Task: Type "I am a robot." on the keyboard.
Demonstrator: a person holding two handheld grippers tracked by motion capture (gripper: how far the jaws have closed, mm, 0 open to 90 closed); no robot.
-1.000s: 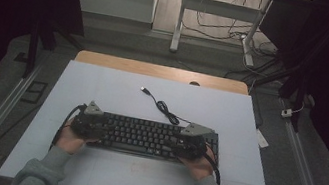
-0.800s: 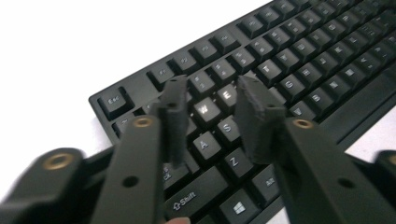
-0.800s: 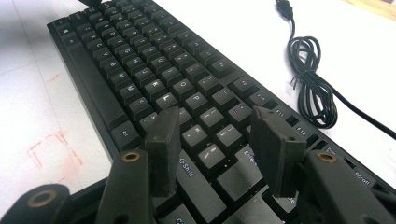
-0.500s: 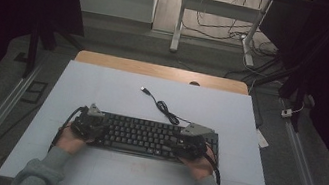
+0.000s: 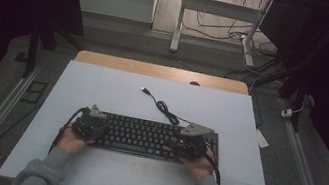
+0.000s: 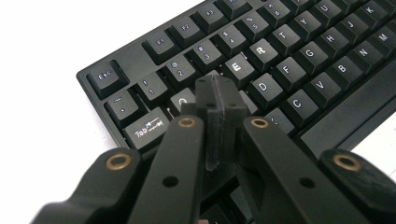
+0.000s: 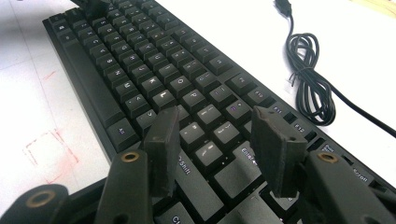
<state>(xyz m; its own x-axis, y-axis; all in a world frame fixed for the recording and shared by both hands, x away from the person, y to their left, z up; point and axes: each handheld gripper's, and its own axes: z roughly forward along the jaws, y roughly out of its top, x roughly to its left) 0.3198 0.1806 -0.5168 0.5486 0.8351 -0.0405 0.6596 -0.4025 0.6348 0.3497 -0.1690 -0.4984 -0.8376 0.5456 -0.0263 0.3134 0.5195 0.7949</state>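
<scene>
Black keys of a keyboard [image 5: 145, 137] stretch across the near half of a pale surface [image 5: 102, 87], long side facing the person. At the keyboard's 9 o'clock end the left tongs [image 6: 219, 100] have just been closing and now stand clenched, jaws pressed together with nothing between them, tip over the keys near Q and W. At the 3 o'clock end the right tongs [image 7: 217, 140] hang released above the Shift and Enter keys, jaws spread apart. From the keyboard's far edge, toward 12 o'clock, a black cable [image 5: 166, 109] runs in a loose coil to its plug [image 5: 144, 89].
</scene>
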